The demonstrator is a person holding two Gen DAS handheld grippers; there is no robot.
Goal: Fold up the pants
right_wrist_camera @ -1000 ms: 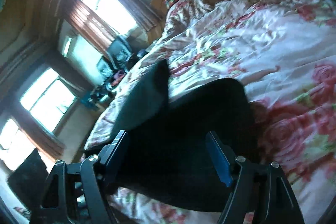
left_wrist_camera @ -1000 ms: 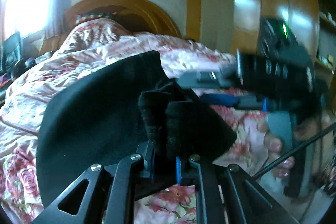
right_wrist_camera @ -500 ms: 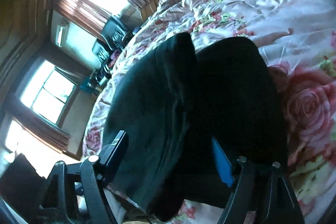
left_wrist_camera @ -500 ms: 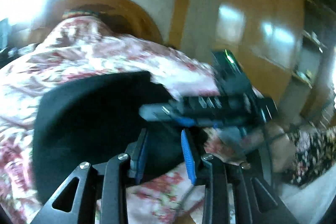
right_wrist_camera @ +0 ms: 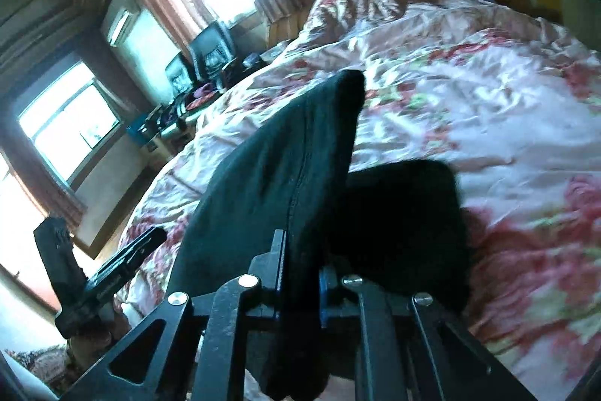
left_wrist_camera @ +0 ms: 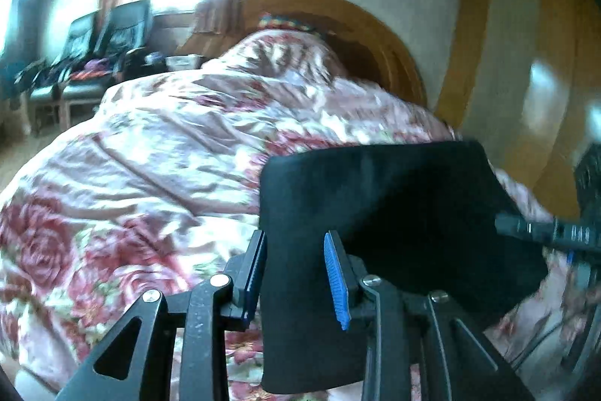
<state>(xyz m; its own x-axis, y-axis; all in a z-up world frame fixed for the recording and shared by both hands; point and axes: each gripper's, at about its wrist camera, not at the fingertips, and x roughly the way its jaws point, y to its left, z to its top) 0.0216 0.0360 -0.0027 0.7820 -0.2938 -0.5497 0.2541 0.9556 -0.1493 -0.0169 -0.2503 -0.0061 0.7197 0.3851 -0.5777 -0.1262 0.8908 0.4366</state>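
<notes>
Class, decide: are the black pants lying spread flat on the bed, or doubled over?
Doubled over: in the right wrist view one layer of the pants rises above another on the bedspread.

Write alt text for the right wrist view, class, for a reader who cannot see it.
The right tongs pinch a fold of black pants, lifted above a rose-print bedspread. The left tongs show at lower left, with bright windows behind.

text: none readable | markings on other gripper [right_wrist_camera: 112, 273]: too blurred to read
</notes>
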